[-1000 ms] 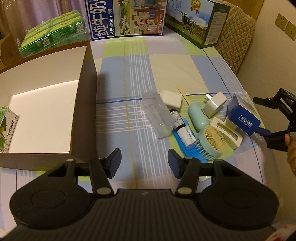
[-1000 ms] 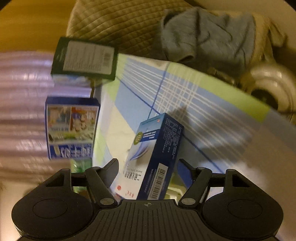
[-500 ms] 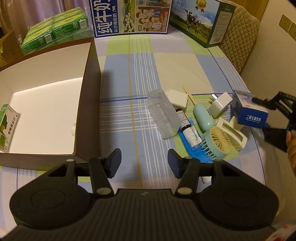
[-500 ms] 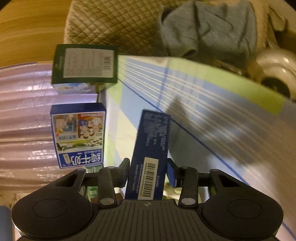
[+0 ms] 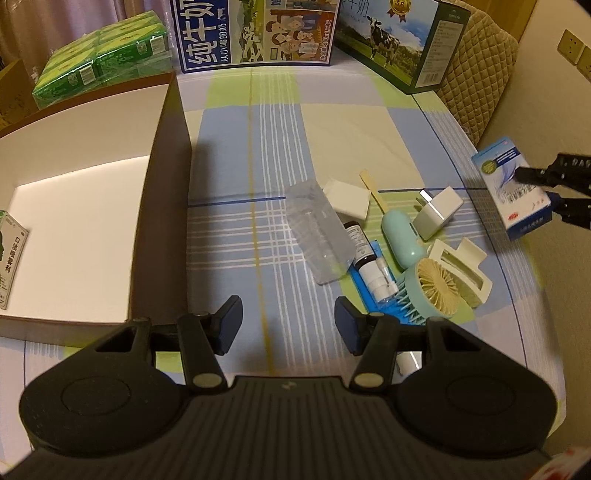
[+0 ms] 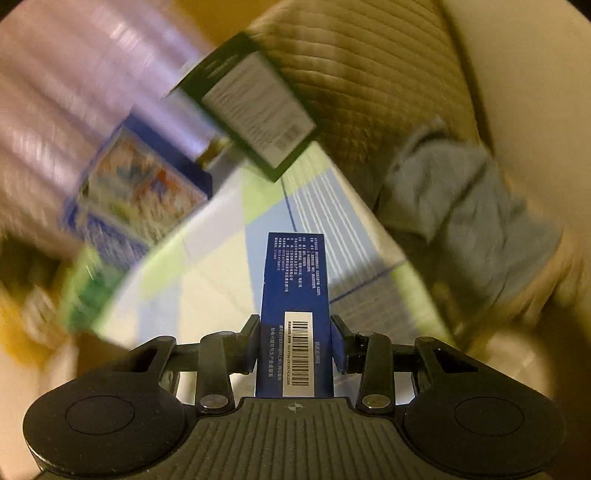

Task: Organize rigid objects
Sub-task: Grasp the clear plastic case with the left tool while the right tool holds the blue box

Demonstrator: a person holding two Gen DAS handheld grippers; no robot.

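Observation:
My right gripper point(image 6: 295, 326) has a blue medicine box point(image 6: 293, 280) between its pads, which press its sides as the jaws are closing; the barcode faces the camera. In the left wrist view that blue medicine box point(image 5: 511, 192) hangs above the table's right edge in the right gripper point(image 5: 537, 190). My left gripper point(image 5: 288, 317) stands open over the checked tablecloth with nothing between its fingers. Ahead of it lie a clear plastic case point(image 5: 319, 232), a white block point(image 5: 349, 197), a dark bottle point(image 5: 360, 251), a mint case point(image 5: 400, 236), a white charger point(image 5: 437, 216), a mint fan point(image 5: 436, 288) and a white clip point(image 5: 461, 266).
A large cardboard box point(image 5: 162, 184) with a white inside sits at the left and holds a green packet point(image 5: 9, 254). Milk cartons point(image 5: 255, 33) and green packs point(image 5: 103, 55) line the far edge. A quilted chair point(image 5: 476, 92) stands past the right corner.
The right gripper's jaws closed on the blue box, lifted it off the table and rolled it upright. The left gripper stayed where it was.

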